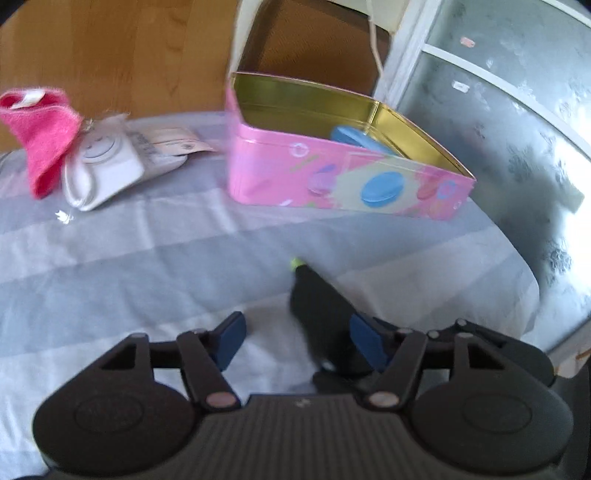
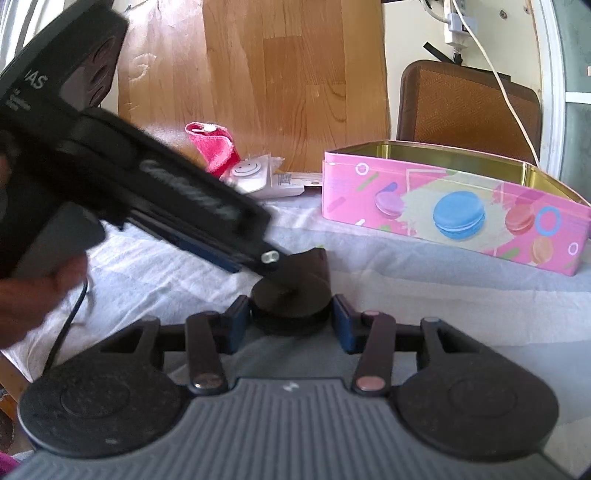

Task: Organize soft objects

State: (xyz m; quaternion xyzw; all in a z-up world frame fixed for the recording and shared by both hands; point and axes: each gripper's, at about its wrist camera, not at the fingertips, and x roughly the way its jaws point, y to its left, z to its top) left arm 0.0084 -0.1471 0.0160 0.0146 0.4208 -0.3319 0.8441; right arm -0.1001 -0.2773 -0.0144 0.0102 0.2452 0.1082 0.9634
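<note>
Near the pink macaron tin (image 2: 450, 214) | black rolled soft item (image 2: 291, 295) pinched by right claw (image 2: 290, 319), sides compressible | left claw (image 1: 291, 341) spread around its end (image 1: 314, 306), hold unclear

Domestic room, likely a bedroom or living space. Indicators: pale striped fabric bedcover (image 2: 406, 295) as work surface; light wood-plank flooring (image 2: 280, 74) at 12 o'clock; brown woven-back chair (image 2: 465, 107) at 1 o'clock; white charger with trailing cable (image 2: 456, 26) plugged into cream wall; frosted floral-patterned glass door, white-framed (image 1: 498, 122), at 2 o'clock.
</note>
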